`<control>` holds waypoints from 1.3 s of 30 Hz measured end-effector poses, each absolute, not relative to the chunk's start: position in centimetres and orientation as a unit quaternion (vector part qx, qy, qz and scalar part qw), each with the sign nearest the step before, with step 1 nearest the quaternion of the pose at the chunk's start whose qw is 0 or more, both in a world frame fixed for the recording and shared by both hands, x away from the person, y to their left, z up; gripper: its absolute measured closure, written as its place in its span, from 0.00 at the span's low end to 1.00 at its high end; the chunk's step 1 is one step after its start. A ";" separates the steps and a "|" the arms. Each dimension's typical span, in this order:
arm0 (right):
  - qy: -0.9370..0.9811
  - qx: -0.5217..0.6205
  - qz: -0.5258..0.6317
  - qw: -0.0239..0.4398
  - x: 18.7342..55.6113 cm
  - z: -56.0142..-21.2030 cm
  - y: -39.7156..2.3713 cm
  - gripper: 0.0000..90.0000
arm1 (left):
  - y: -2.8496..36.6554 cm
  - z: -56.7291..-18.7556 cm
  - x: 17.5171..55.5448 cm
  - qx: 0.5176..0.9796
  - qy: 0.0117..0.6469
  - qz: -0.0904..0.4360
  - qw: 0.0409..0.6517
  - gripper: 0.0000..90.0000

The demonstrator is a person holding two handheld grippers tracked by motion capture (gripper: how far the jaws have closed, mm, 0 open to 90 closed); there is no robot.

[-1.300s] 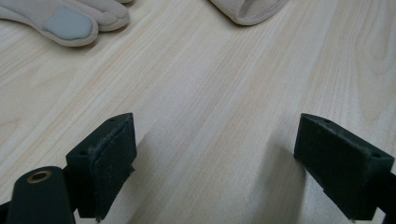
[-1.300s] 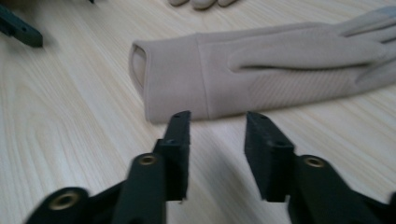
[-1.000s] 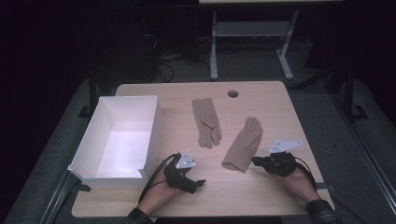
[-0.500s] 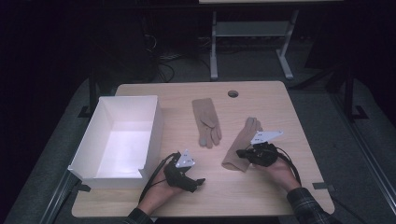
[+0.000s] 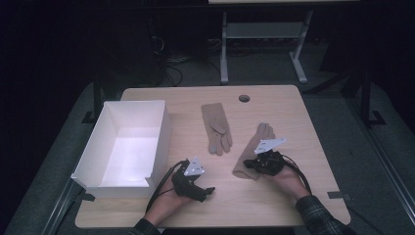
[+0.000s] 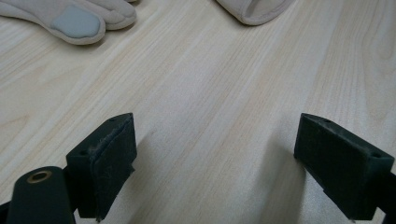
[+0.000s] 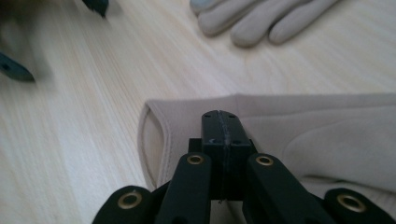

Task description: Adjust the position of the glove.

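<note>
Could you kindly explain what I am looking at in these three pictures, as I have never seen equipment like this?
A person sits at a wooden table, holding a two-jaw tool in each hand. One camera looks down from above; one more rides on each tool, looking along its black jaws. On the table lie a white box and two beige gloves. The left gripper rests on bare wood with its jaws wide apart, holding nothing. The right gripper sits over the cuff of the nearer glove, jaws pressed together; whether fabric is pinched, I cannot tell. The other glove lies untouched.
</note>
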State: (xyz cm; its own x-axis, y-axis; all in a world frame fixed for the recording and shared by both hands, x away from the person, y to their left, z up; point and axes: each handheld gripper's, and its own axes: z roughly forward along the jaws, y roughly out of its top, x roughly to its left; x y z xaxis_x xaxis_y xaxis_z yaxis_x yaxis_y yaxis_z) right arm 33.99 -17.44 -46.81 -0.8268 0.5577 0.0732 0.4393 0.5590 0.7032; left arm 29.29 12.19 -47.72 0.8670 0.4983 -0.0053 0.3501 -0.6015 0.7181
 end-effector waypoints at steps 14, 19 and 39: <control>0.881 0.287 0.371 0.068 32.9 -46.9 -18.8 1.00 | 12.3 -47.7 29.1 0.889 0.240 0.100 0.376 0.14; 0.883 0.286 0.366 0.068 32.2 -46.8 -19.9 1.00 | 12.3 -47.7 29.1 0.888 0.241 0.100 0.379 0.14; 0.882 0.296 0.363 0.055 28.4 -46.5 -23.0 1.00 | 12.3 -47.8 29.1 0.889 0.239 0.102 0.378 0.14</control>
